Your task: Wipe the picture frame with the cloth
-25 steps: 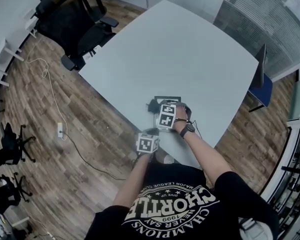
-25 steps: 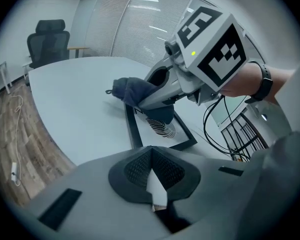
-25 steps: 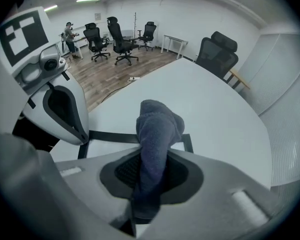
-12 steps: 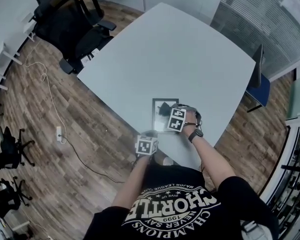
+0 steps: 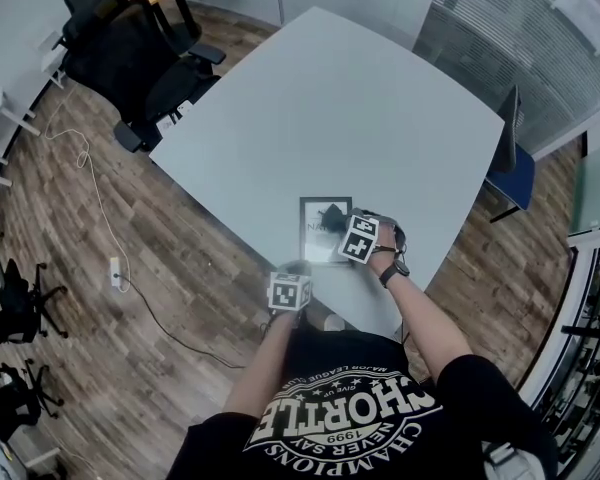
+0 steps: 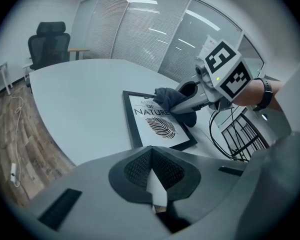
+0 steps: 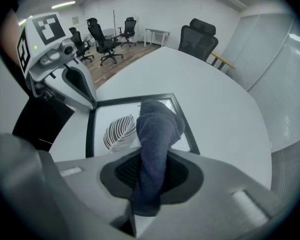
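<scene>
A wood-plank floor (image 5: 70, 268) is seen around a large pale grey tabletop (image 5: 330, 98) with rounded edges. 2 black office chairs (image 5: 145, 53) are parked at its far left side, and a blue chair (image 5: 510, 180) is tucked against its right edge. A thin white cable (image 5: 98, 193) is trailed across the floor on the left.

The picture frame (image 5: 318, 230) is laid flat close to the near edge of the tabletop. A black border is shown around a white print, on which a leaf drawing and the word "NATURE" can be read in the left claw view (image 6: 140, 129).

The right claw (image 5: 338, 222) is held low over the right side of the frame, with its marker cube turned upward. Its jaws are clamped on the cloth (image 7: 157, 129), as shown in the right claw view (image 7: 147, 176). From the left claw view this claw (image 6: 174, 105) is seen with the cloth's end (image 6: 166, 97) bunched on the glass near the frame's far right corner.

The left claw (image 5: 297, 268) is held at the near edge of the tabletop, just near of the frame and apart from it. Its jaws (image 6: 151, 181) are brought together, with nothing gripped between them.

The cloth is dark blue-grey and fuzzy, and it is draped forward out of the right claw onto the frame. A dark wristwatch (image 5: 390, 271) is worn on the right wrist.
</scene>
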The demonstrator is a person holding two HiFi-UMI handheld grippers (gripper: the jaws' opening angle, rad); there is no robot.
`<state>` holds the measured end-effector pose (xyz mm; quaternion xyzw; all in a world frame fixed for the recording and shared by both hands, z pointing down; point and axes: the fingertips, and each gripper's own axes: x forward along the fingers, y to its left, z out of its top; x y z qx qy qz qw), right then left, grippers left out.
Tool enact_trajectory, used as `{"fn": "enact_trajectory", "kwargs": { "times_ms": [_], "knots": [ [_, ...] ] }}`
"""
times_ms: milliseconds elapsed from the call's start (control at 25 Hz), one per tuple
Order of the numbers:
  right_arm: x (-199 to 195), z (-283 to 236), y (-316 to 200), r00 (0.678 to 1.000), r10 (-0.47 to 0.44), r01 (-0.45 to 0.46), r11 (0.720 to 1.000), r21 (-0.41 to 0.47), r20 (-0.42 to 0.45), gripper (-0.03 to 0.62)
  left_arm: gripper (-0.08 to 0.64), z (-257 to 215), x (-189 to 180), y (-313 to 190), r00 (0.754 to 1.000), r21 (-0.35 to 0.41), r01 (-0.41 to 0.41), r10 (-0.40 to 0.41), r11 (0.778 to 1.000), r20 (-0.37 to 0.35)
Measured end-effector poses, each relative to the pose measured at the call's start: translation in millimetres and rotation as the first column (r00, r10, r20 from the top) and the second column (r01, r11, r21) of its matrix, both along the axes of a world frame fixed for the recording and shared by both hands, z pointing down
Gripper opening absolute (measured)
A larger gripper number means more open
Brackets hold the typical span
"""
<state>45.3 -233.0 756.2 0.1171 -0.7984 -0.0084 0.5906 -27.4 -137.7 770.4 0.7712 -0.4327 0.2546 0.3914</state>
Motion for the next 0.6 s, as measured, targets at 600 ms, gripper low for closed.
{"fn": "enact_trajectory", "kwargs": {
  "times_ms": [600],
  "knots": [
    [-106,6,24,0.985,-0.141,0.147,0.988,-0.054,0.095,0.075,0.005,0,-5,1,1.000,0.007,0.013,-0.013,1.000,-0.022]
  ]
}}
